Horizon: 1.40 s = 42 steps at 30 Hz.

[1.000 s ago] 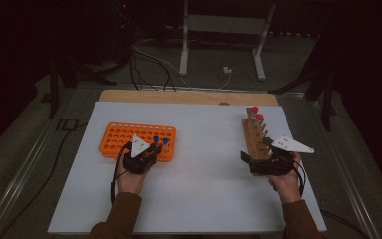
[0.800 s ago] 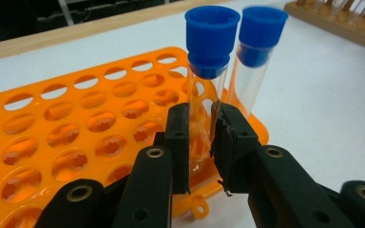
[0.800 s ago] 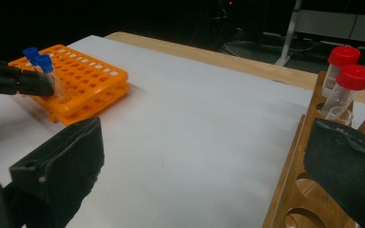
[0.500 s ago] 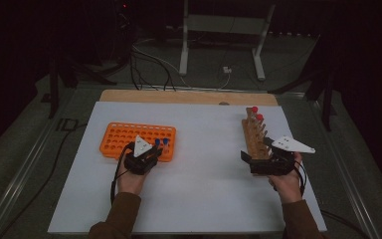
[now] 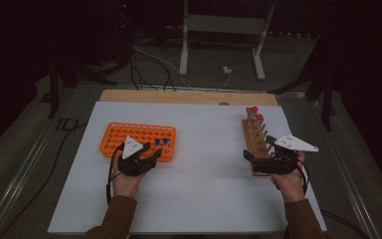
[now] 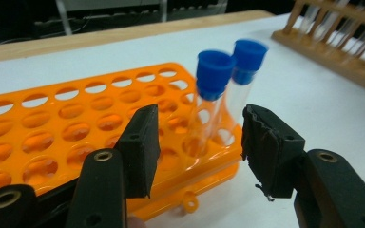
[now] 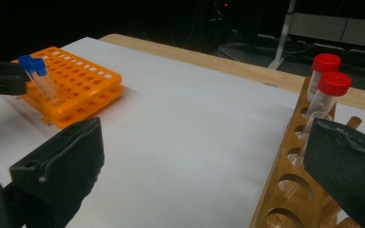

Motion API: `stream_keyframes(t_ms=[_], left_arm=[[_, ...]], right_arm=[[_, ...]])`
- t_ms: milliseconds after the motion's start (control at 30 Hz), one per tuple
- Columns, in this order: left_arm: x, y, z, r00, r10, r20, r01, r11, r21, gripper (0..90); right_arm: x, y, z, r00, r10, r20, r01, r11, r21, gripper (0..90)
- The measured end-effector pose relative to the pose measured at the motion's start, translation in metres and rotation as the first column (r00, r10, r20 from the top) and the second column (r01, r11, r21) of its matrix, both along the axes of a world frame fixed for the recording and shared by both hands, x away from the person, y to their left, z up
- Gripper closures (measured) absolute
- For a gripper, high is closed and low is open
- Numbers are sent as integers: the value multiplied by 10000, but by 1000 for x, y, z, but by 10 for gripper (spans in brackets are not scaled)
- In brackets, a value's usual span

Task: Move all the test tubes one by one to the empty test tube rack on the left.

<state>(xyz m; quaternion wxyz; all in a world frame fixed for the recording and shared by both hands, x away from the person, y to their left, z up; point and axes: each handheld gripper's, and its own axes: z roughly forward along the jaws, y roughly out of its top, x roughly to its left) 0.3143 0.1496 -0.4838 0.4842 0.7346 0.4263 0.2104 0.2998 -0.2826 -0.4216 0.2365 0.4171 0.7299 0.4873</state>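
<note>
Wooden rack (image 5: 256, 140) w/ two red-capped tubes (image 7: 330, 88); metal stand (image 5: 222, 35) behind table.

The table (image 5: 199, 199) is viewed from above, looking forward; the orange rack (image 6: 52, 128) is seen close by the left gripper view and farther off by the right gripper view.

the orange perforated tube rack (image 6: 76, 128) is glossy moulded plastic, holding two clear smooth tubes with blue plastic caps (image 6: 214, 71). the slotted tube stand (image 7: 290, 190) is varnished light wood with a slight sheen, its tubes topped with red plastic caps (image 7: 335, 83). the white table sheet (image 5: 204, 164) looks matt and smooth over a bare wooden board (image 5: 179, 97); the left gripper (image 6: 197, 147) has matt black pads (image 6: 266, 147) with rough, frayed edges.
</note>
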Motion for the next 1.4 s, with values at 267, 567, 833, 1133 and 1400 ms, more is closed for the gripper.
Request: stream_keyframes(t_ms=[267, 567, 833, 1133, 1400], left_arm=[[-13, 0, 9, 9997, 118, 197, -109, 9989, -450, 256], [-24, 4, 18, 9983, 443, 374, -416, 9967, -701, 28], [-27, 11, 21, 9886, 1236, 856, -1174, 9903, -746, 5], [-28, 10, 21, 9865, 1346, 931, -1312, 9905, -424, 5], [-28, 11, 20, 9854, 1434, 918, -1390, 9889, -527, 5]], right_arm=[[7, -3, 2, 9998, -176, -12, 176, 9996, -223, 1], [17, -10, 9, 9991, -435, -27, 434, 9987, -278, 23], [34, -20, 8, 9958, -871, -295, 860, 9956, -367, 111], [52, -25, -6, 9880, -1341, -770, 1260, 9867, -1025, 413], [63, -26, -18, 9789, -1778, -1010, 1620, 9757, -1475, 629]])
